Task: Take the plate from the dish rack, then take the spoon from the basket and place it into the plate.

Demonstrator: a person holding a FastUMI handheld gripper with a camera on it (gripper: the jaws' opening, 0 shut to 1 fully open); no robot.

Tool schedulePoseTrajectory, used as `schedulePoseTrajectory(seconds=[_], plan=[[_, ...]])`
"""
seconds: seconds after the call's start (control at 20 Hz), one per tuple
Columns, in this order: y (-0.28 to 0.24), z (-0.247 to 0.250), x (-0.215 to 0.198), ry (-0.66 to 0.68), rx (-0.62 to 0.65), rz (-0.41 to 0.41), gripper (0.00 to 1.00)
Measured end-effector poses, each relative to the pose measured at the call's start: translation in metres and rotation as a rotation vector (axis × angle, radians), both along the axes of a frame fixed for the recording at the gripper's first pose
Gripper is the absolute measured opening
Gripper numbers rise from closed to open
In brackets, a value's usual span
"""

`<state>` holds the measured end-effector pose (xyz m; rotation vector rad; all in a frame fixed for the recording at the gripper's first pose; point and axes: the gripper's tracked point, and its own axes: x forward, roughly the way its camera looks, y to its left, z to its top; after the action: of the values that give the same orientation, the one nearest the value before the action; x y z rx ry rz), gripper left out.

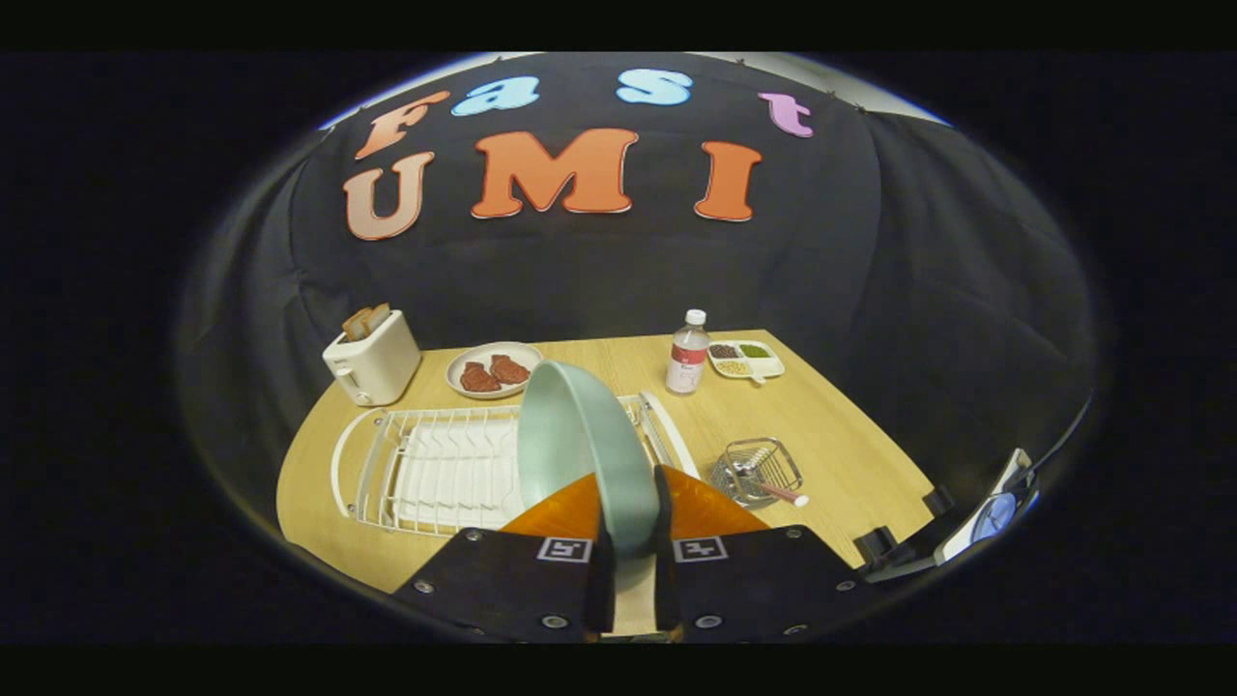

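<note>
My claw (633, 541) is clamped on the plate (580, 440), both fingers pinching its lower rim edge-on, so the plate stands upright and tilted a bit left, as it would after sitting in a slot. It hangs over the right end of the rack (425, 469), which lies along the table's (831, 425) near-left side; I judge it lifted clear, though I can't tell if the rim touches the wires. The basket (759, 469) sits just right of the rack, the spoon (773, 491) lying in it with its handle poking out toward the near edge, easy to grab. First step looks nearly done; the plate needs setting flat on bare table before the spoon. At the far edge: toaster (372, 360) at the left corner, food plate (493, 369), bottle (687, 353), small tray (745, 359).
</note>
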<state>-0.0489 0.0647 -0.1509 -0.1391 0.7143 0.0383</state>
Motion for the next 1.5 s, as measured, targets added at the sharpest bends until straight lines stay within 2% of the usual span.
schedulePoseTrajectory(seconds=[0.15,0.35,0.8,1.05,1.15,1.5], plan=[[-0.01,-0.002,-0.025,0.009,0.032,-0.02,0.16],[-0.016,-0.018,-0.064,0.08,0.144,-0.051,0.16],[-0.029,-0.096,-0.14,0.266,0.288,-0.126,0.16],[-0.02,-0.135,-0.154,0.36,0.434,-0.193,0.16],[-0.027,-0.157,-0.156,0.38,0.427,-0.23,0.16],[-0.015,-0.179,-0.157,0.456,0.583,-0.324,0.16]])
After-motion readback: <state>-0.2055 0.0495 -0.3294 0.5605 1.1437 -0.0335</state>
